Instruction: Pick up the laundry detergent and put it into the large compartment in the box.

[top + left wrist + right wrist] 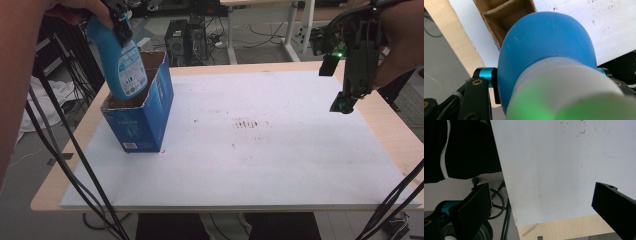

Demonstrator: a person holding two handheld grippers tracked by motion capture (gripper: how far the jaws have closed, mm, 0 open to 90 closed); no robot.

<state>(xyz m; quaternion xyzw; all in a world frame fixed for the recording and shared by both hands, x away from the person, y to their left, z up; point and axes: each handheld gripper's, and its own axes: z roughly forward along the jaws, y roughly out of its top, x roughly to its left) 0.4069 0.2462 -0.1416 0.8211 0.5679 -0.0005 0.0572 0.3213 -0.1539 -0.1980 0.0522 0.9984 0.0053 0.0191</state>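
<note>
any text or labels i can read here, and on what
None can be quoted.
Blue bottle: its white label carries print too small and blurred to read.
Blue box: pale markings on its front and a white barcode sticker near its base, both illegible.
White board: dark smudges, not writing.

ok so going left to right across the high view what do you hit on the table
blue bottle in the left gripper → open blue box under it → dark smudges mid-board → right gripper held above the right edge
</note>
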